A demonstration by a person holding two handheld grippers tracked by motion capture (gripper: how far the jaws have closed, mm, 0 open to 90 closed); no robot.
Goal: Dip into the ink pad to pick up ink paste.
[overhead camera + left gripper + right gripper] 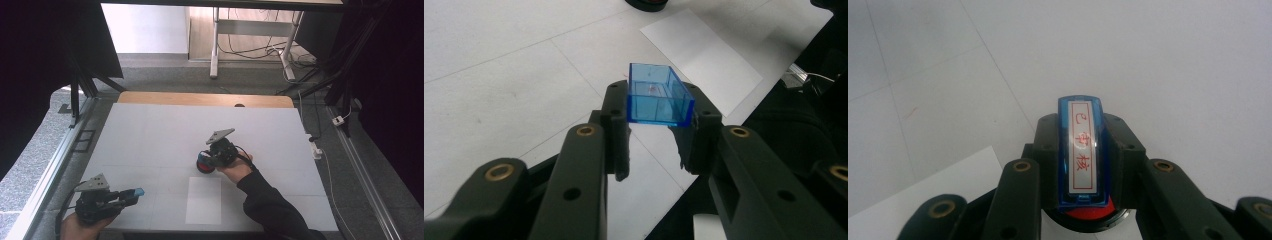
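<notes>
My left gripper (pixel 127 196) at the table's near left corner is shut on a clear blue open-topped cap (pixel 137 191). In the left gripper view the cap (pixel 655 92) sits between the jaw tips of the gripper (pixel 657 120), hollow side up. My right gripper (pixel 207 161) at mid-table is shut on a blue stamp (pixel 1082 150) whose white label bears red characters. The stamp points down onto a round red ink pad in a black case (pixel 1088 214), which also lies under that gripper (pixel 1082 165). The ink pad (pixel 203 165) rests on the table.
A white sheet of paper (pixel 204 200) lies flat near the front edge, between the two grippers, and appears as a sheet (pixel 701 52) in the left gripper view. The white table top (pixel 165 135) has a wooden strip (pixel 200 99) along its far edge. A dark sleeve (pixel 270 205) crosses the front right.
</notes>
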